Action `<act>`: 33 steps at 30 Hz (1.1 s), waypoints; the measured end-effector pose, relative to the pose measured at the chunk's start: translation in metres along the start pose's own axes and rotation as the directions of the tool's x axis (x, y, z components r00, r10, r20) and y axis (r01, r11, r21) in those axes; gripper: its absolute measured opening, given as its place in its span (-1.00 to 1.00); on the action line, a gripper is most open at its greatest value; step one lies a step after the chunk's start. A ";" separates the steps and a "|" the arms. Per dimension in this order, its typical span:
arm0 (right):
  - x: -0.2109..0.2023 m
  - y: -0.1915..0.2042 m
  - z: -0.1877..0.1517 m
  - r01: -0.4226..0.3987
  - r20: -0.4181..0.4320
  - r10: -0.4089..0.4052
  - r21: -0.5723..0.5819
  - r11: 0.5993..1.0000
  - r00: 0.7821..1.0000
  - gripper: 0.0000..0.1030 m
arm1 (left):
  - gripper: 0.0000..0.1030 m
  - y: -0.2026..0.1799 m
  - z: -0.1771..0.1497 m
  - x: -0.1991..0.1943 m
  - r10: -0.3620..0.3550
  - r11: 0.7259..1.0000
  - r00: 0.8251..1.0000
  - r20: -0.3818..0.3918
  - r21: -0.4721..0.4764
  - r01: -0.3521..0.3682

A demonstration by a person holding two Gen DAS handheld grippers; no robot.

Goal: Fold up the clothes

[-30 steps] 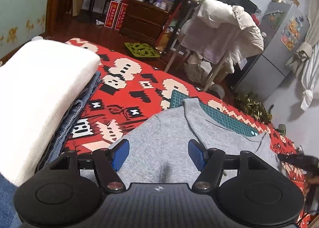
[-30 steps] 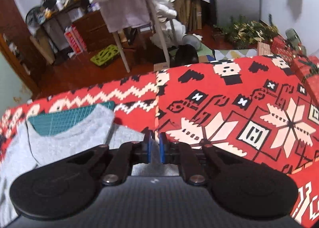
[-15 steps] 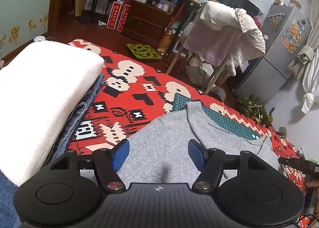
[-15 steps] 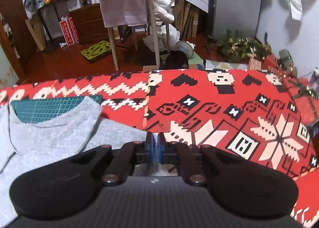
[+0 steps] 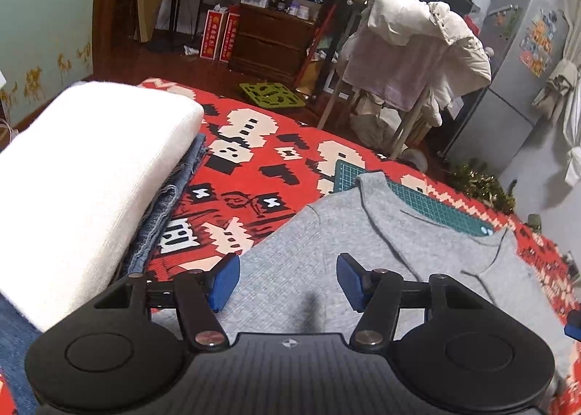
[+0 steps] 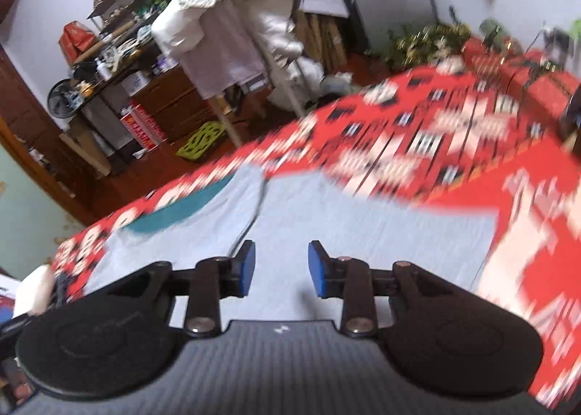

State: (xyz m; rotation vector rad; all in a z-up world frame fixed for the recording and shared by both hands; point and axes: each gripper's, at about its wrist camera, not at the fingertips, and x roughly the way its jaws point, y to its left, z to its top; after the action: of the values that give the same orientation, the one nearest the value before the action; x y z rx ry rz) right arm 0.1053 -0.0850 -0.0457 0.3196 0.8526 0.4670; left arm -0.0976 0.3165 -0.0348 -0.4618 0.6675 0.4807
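My left gripper [image 5: 288, 282] hangs over the grey sweater [image 5: 326, 251], its blue fingers [image 5: 223, 280] set well apart and closing a little; nothing is pinched between them, only the knit lying flat below. The sweater is spread on the table, which is covered by a red patterned cloth [image 5: 254, 175], with its neckline toward the far edge where a green cutting mat [image 5: 428, 204] shows under the collar. To the left of the sweater, well clear of it, sits a stack of folded clothes: a thick white piece [image 5: 83, 175] on top of folded blue denim [image 5: 170, 204].

My right gripper [image 6: 281, 268] is over the other side of the same sweater [image 6: 363, 226]. The right wrist view is smeared with motion blur, so the cloth pattern is unreadable, yet the fingers [image 6: 245, 268] are sharp: they stand partway apart and are opening, with no fabric caught between them. The grey cloth lies beneath them and a dark seam line runs up toward the collar and the green mat [image 6: 174, 219].

Beyond the table's far edge stands a rack draped with white clothing [image 5: 414, 48].
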 end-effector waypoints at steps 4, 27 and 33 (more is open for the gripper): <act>0.008 0.030 -0.024 -0.101 -0.030 0.100 -0.034 0.994 0.995 -0.29 | 0.03 0.000 -0.002 0.000 0.010 1.000 1.000 0.001 0.029 -0.010; 0.063 0.015 -0.019 -0.230 -0.090 0.228 -0.012 0.973 0.969 -0.28 | -0.39 -0.017 0.073 0.110 -0.022 0.956 0.987 -0.160 0.285 0.068; 0.061 0.022 -0.019 -0.236 -0.091 0.232 -0.043 0.971 0.968 -0.28 | -0.34 -0.032 0.056 0.109 -0.008 0.904 0.991 -0.134 0.423 0.065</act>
State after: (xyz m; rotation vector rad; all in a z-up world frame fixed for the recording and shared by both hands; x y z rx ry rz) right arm 0.1191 -0.0330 -0.0869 0.3549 0.8886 0.7267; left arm 0.0216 0.3514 -0.0618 -0.0892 0.8630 0.2570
